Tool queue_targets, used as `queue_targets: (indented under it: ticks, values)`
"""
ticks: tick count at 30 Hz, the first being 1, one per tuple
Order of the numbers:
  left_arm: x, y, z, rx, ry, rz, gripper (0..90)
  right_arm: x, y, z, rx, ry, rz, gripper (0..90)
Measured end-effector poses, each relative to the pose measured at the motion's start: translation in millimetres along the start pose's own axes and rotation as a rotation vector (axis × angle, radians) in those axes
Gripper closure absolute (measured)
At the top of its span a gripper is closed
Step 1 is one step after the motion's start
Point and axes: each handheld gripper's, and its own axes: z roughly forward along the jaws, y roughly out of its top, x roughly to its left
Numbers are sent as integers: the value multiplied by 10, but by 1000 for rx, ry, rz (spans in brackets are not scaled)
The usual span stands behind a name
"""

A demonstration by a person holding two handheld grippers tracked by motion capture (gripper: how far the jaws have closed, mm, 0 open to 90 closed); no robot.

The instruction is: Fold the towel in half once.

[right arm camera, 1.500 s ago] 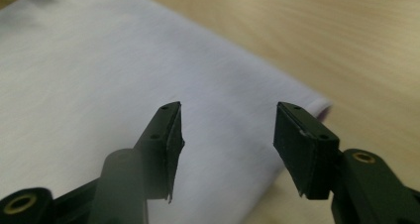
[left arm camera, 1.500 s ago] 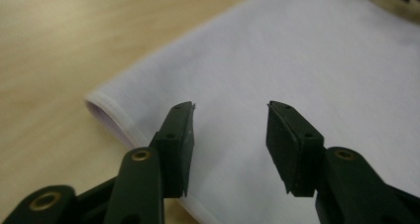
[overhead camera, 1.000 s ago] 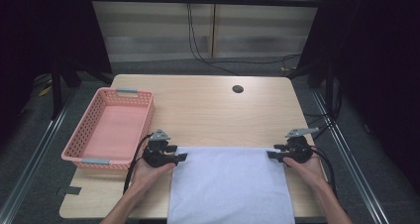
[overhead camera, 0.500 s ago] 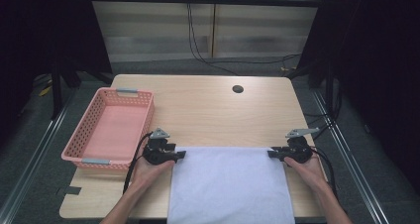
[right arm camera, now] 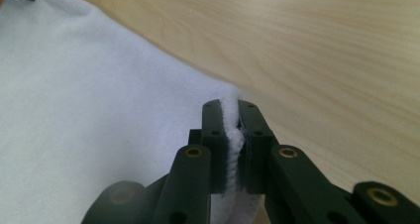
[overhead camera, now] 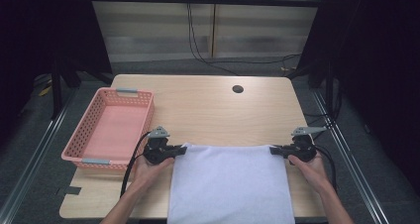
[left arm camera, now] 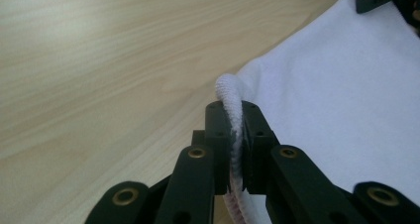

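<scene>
We see the left gripper (overhead camera: 179, 150) clamped on the far left corner of the white towel (overhead camera: 230, 184); its jaws have just been closing, and in the left gripper view (left arm camera: 236, 135) the rolled hem sits pinched between the two black pads. The right gripper (overhead camera: 275, 150) is likewise clamped on the far right corner, jaws also just closed in, and in the right gripper view (right arm camera: 233, 130) we see the fluffy edge squeezed in the slot. We see both grippers low at the table, pointing inward toward each other along the towel's far edge, which runs between them. Each is held by a hand, left hand (overhead camera: 148, 167) and right hand (overhead camera: 309, 167), forearms coming in from the near side. The towel lies flat on the wooden table (overhead camera: 208, 110), at the near middle, its near end going over the table's near edge. Left of the left gripper, just beside it, we see a pink basket (overhead camera: 74, 147) on the table's left side. A dark round hole (overhead camera: 237, 89) sits in the tabletop toward the far edge, well apart from the towel. Cables (overhead camera: 198, 40) hang behind the table.
</scene>
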Motion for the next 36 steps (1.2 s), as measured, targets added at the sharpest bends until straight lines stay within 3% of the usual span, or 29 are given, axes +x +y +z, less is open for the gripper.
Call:
queue_targets:
  ticks: [3, 5, 7, 10, 11, 17, 23, 29, 36]
  values:
    - [-18, 57, -80, -38, -6, -9, 845, 23, 62, -92, -40, 5, -1, 844]
    - [-24, 106, -131, -59, 7, 10, 844, 21, 94, -148, -67, 12, -3, 845]
    - [-21, 162, -157, -90, 0, -10, 846, 23, 132, -195, -91, 11, -2, 845]
    - [-59, 241, -172, -84, 2, 23, 846, 18, 206, -258, -120, 20, -5, 845]
    - [-61, 263, -185, -99, -7, 12, 846, 25, 234, -278, -125, 20, -12, 846]
    - [-15, 426, -291, -84, 8, 54, 846, 33, 390, -392, -162, 13, -31, 847]
    - [-37, 576, -429, -119, -7, 67, 846, 58, 530, -477, -209, 16, -48, 847]
    - [-29, 705, -514, -149, 19, 90, 847, 63, 754, -587, -262, 9, -54, 849]
    - [69, 866, -521, -166, 36, 73, 849, 13, 956, -622, -283, -4, -57, 852]
